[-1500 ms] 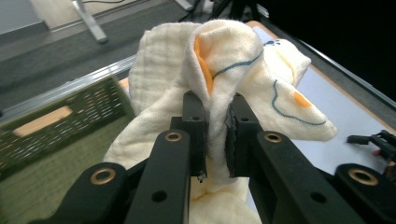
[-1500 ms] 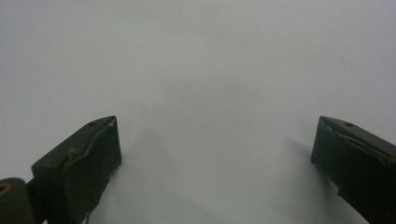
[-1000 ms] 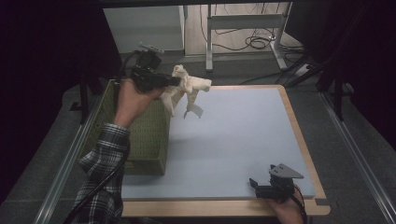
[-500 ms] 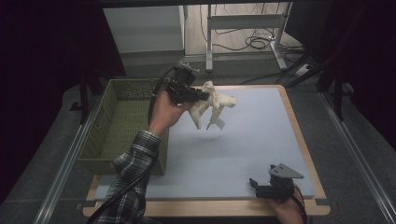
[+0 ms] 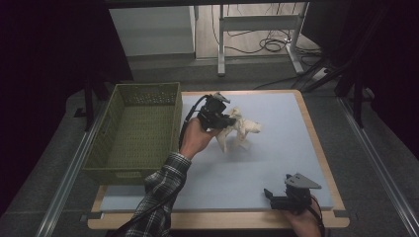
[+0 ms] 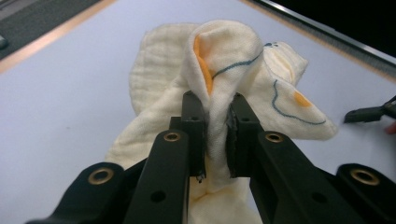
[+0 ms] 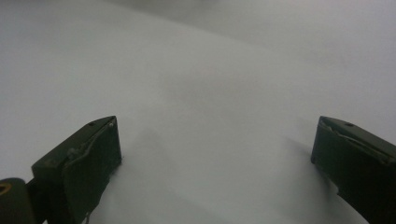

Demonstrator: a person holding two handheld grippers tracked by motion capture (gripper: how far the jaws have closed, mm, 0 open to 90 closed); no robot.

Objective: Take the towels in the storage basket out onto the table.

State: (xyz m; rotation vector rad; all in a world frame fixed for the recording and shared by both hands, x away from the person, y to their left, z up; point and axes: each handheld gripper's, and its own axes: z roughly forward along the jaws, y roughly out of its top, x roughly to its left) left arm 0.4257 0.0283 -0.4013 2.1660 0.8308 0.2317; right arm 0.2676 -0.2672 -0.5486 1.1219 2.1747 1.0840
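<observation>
I have the left hand-held gripper out over the middle of the tabletop, a little toward the far edge, and its jaws are pinched almost together on a fold of the cream cloth. In the left gripper view the left hand-held gripper shows that grip closely: the cloth rises between the two black pads in a narrow ridge, then spreads out beyond them in loose bunched folds with orange patches and thin blue stitched lines on it. From the high view the cloth hangs off the jaw tips toward the right, with its lower folds close over the pale blue surface; I cannot tell whether they touch it. The green woven basket stands along the left edge of the tabletop, just beside my left hand, and the cloth is outside it, to its right. My plaid sleeve comes up from the near edge toward that hand. The right hand-held gripper rests at the near right corner, well apart from the cloth, with its grey three-cornered plate on top. In the right gripper view the right hand-held gripper has its jaws standing wide apart with nothing between them, just bare pale tabletop beneath.
</observation>
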